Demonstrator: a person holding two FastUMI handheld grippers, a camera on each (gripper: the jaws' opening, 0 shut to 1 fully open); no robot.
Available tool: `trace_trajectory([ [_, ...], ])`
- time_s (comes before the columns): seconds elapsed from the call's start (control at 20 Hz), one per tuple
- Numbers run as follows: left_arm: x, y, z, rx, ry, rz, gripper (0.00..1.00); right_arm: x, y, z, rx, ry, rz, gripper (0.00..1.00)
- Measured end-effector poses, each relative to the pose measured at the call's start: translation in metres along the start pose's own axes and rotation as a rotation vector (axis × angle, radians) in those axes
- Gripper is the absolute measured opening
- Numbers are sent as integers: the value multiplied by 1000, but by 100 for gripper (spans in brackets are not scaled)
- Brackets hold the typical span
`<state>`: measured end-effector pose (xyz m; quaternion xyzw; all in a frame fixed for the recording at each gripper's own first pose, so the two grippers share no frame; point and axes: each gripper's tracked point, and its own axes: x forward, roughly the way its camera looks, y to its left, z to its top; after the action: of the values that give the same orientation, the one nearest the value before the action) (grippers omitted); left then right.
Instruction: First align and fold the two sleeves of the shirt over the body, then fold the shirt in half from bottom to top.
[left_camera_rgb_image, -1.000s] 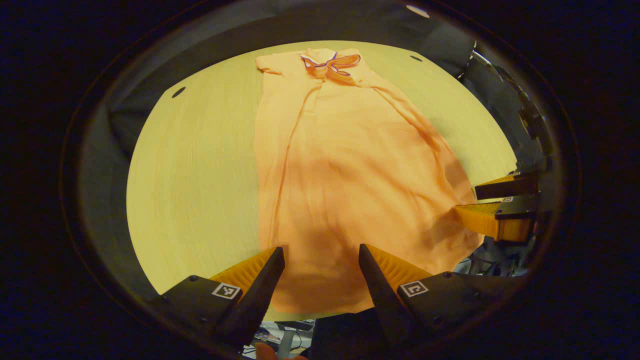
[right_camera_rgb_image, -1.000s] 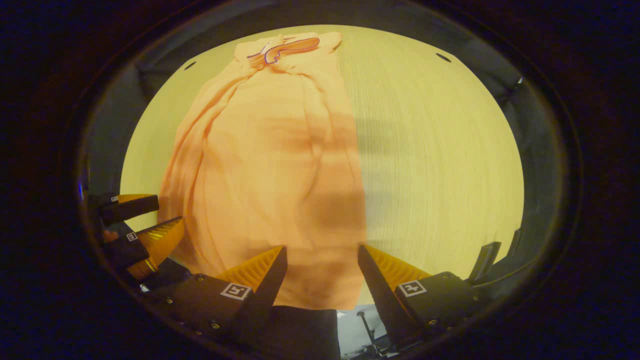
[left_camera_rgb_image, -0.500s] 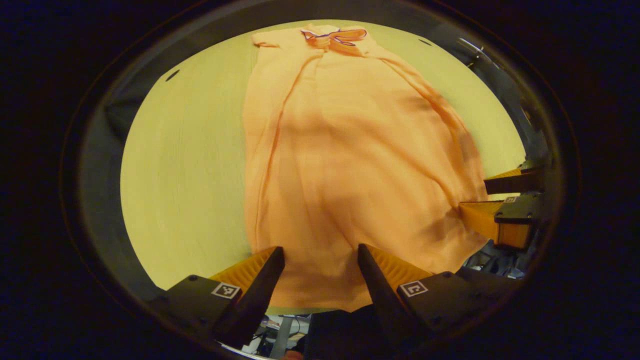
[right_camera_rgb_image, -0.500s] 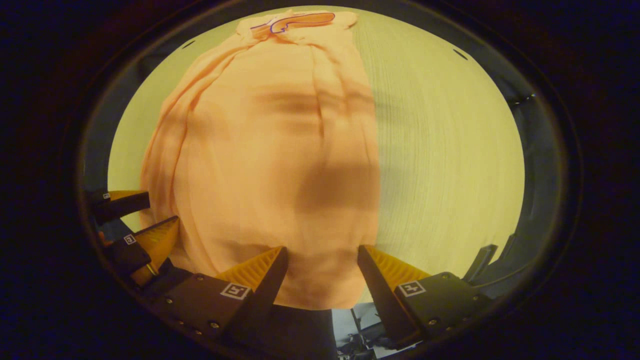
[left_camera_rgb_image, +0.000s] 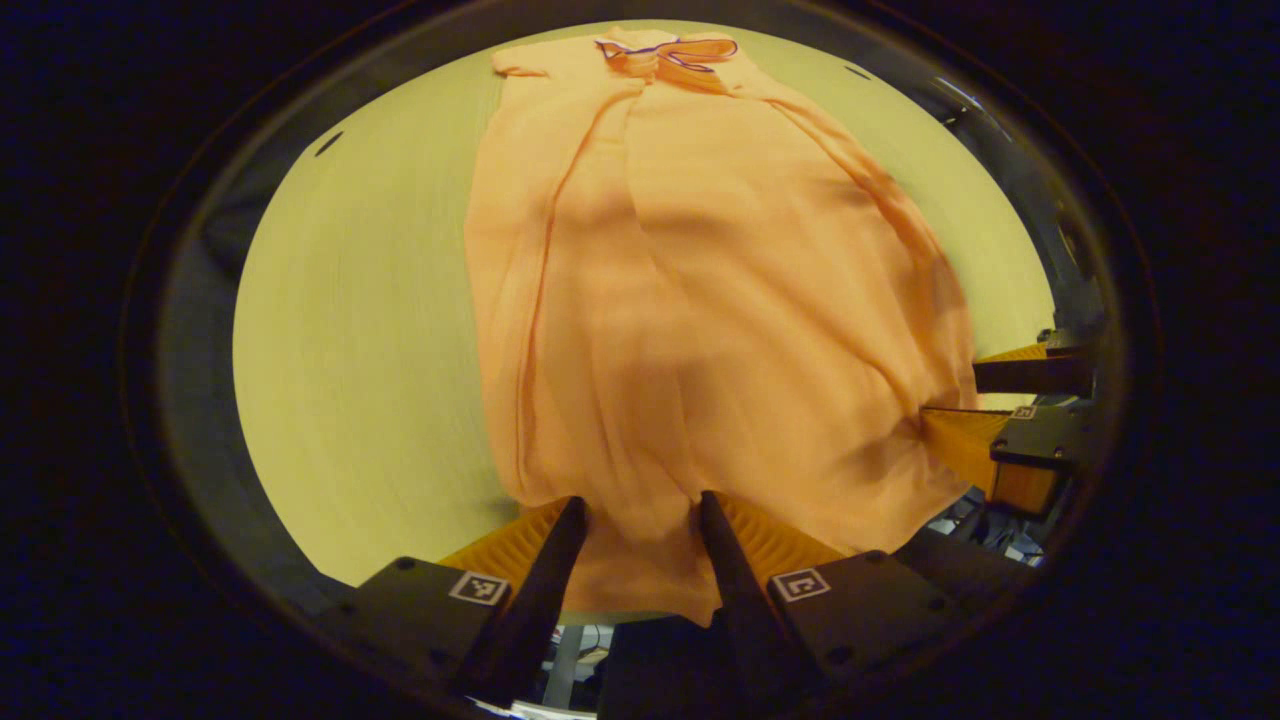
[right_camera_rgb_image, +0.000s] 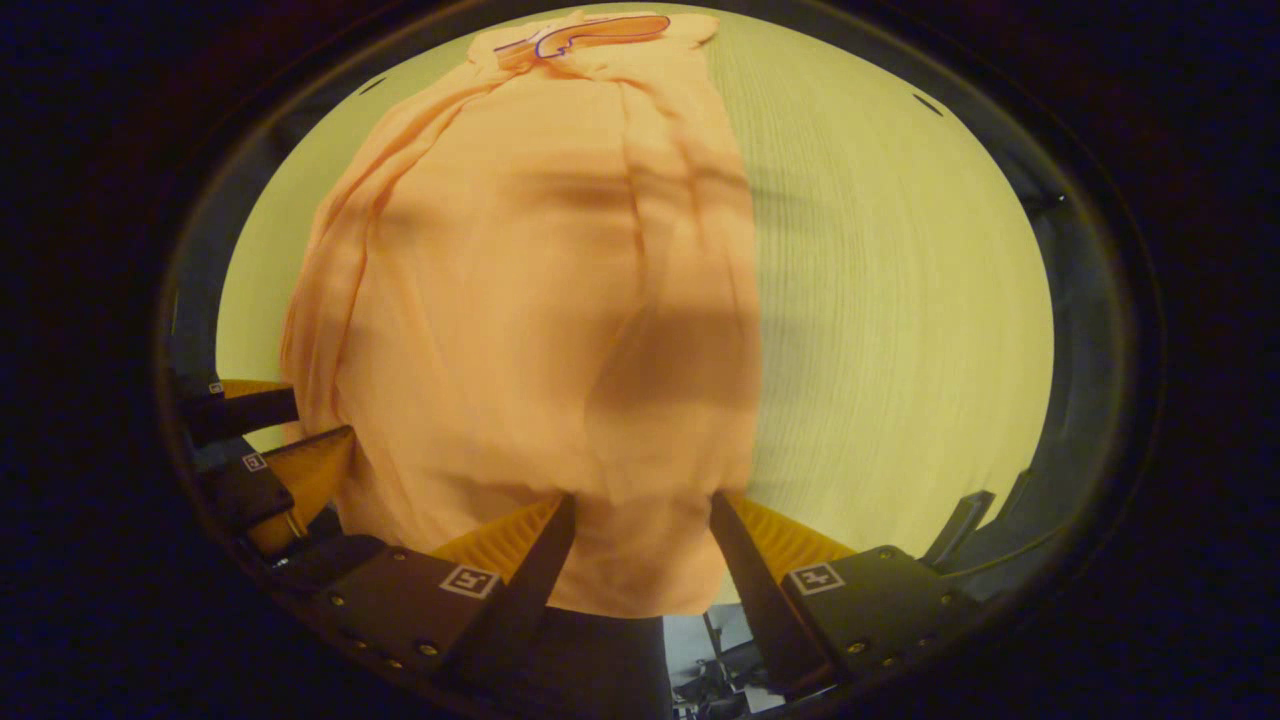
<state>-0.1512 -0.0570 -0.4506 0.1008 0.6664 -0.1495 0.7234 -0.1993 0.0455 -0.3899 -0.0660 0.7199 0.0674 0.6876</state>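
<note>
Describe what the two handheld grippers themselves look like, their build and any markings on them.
The left gripper has two long tapering fingers with ribbed inner pads, mounted on dark blocky carriers with visible screws. Each carrier bears a small square black-and-white marker. The right gripper is built the same way, with its own square markers. No cables or sleeves can be made out.

The shirt (left_camera_rgb_image: 700, 300) is a plain pale orange, with a thin dark purple line edging its collar (left_camera_rgb_image: 668, 52). The counter (left_camera_rgb_image: 360, 330) beneath it is light yellow wood with fine, closely spaced grain lines. Small black-and-white square markers (left_camera_rgb_image: 478, 588) sit on the black gripper bodies.
</note>
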Motion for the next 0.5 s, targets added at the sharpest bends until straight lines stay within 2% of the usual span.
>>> trace_trajectory([
  [0.05,0,-2,3,0,-5,-4,71,-1,0,1,1,-6,2,80],
  [0.1,-1,-2,3,3,3,-4,54,-1,1,4,10,-16,4,63],
  [0.15,0,-3,6,7,-5,-20,49,-2,4,8,28,-27,9,53],
  [0.2,-2,-4,10,-10,-14,-30,36,0,4,7,27,-19,6,24],
  [0.25,0,-6,10,-19,-16,-35,21,-1,5,7,9,-21,6,21],
  [0.3,-1,-5,9,-12,-8,-40,12,-2,6,10,4,-27,18,22],
  [0.4,-1,-5,10,-29,-22,-46,6,1,7,13,30,-51,13,2],
  [0.5,-3,-5,10,-43,-28,-51,7,-3,6,10,25,-45,20,2],
])
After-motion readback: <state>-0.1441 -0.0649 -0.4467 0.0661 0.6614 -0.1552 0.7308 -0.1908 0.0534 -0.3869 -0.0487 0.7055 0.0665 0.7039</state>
